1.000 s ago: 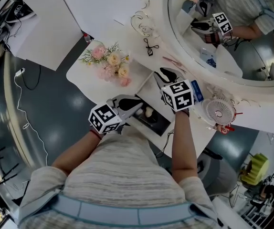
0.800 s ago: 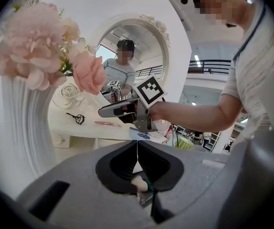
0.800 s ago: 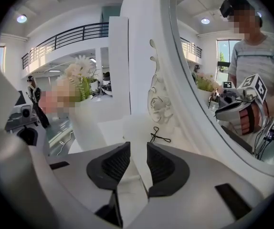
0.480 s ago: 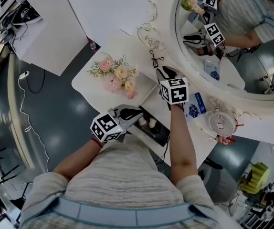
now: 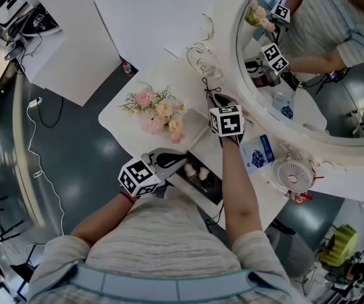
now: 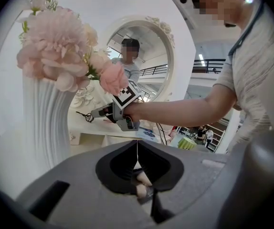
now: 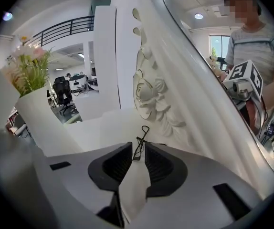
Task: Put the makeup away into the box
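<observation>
**Right side going for the eyelash curler**

Right gripper (image 5: pixel 214 98) nosed down at the eyelash curler (image 7: pixel 139 146). Curler flat on the white table (image 5: pixel 198 137), close against the mirror (image 5: pixel 309 75) frame, at 11 o'clock from the marker cube in the head view. Partway open at the jaws, just been closing, with the curler's near end in the gap between the tips. Not clearly pressed by either pad, so not counted as held yet.

Left gripper (image 6: pixel 137 151) over the near edge of the black box (image 5: pixel 212 189), at 7 o'clock from the right one. Shut tip to tip, nothing clamped. Only beige makeup pieces (image 6: pixel 140 189) down in the box showing through the hole behind the tips.

Handling, as a judgement:
- Probably light, stiff, thin metal with a smooth finish.
- Likely to skid on the slick tabletop, or to pivot if pinched at one point.
- Looks scissor-handled, so liable to swing open if caught by a single loop.
- Best pinched across the handle cluster, the thickest part and nearest the tips. Avoid the thin stem and the far loop.
- Close fully before lifting and keep it level.
- Not fragile, though probably bendable at the clamp end under a hard squeeze.

Drop-off at 6 o'clock, in the box, passing clear of the vase of flowers (image 5: pixel 160 111) at 9 o'clock.
</observation>
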The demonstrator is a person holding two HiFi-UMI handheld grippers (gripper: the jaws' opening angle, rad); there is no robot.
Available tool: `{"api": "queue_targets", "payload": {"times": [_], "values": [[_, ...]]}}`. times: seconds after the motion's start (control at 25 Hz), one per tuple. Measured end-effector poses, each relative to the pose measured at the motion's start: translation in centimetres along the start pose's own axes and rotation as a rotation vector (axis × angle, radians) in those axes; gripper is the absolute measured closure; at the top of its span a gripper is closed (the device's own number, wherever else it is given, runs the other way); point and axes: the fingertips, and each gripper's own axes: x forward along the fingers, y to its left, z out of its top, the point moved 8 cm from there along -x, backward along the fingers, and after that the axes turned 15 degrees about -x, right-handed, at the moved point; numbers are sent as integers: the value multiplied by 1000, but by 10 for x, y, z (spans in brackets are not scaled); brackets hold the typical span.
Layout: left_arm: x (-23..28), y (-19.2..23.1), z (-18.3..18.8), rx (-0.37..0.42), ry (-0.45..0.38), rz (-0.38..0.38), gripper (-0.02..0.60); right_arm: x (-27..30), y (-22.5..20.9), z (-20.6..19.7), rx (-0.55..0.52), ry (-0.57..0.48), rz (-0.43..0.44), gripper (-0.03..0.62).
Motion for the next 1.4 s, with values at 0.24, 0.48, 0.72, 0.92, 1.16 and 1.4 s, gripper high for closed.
{"api": "queue_targets", "payload": {"times": [0.24, 0.48, 0.72, 0.92, 1.16, 1.4], "values": [[-2, 1, 0, -6, -3, 17, 568, 11, 0, -5, 2, 25, -3, 538], [-4, -2, -1, -3, -4, 24, 568, 13, -1, -4, -16, 32, -9, 579], [-4, -2, -3, -5, -6, 27, 568, -1, -1, -6, -1, 8, -4, 580], [-1, -3, -4, -6, -7, 21, 568, -27, 6, -19, 12, -19, 6, 580], [4, -7, -5, -4, -5, 10, 568, -69, 16, -34, 25, -61, 28, 581], [13, -14, -8, 5, 4, -11, 568, -116, 44, -57, 14, -85, 75, 581]]}}
